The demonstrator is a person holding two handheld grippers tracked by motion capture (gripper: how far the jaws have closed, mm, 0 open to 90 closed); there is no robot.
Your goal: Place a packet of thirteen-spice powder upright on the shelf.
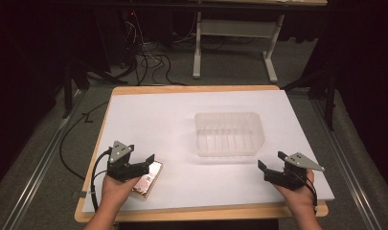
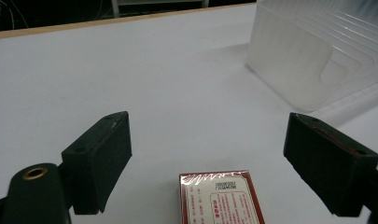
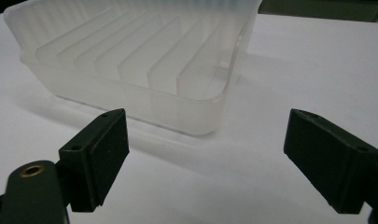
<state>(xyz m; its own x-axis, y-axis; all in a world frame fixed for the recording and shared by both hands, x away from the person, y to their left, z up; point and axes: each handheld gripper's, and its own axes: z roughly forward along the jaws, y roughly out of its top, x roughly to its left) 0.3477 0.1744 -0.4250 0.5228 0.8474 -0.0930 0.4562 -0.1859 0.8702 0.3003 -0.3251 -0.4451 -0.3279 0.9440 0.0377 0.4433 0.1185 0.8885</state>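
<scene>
One small red-and-white box (image 2: 221, 198) with fine print and a barcode lies flat on the white desk (image 1: 182, 120), between the wide-open left gripper (image 2: 207, 158); farther off, the right gripper (image 3: 207, 158) gapes empty before a ribbed translucent tray (image 3: 130, 60)

The red and white box (image 2: 221, 198) carries print on its white face: a barcode with a row of digits under it and lines of small red characters below, all too small and blurred to read. No other writing is legible.
</scene>
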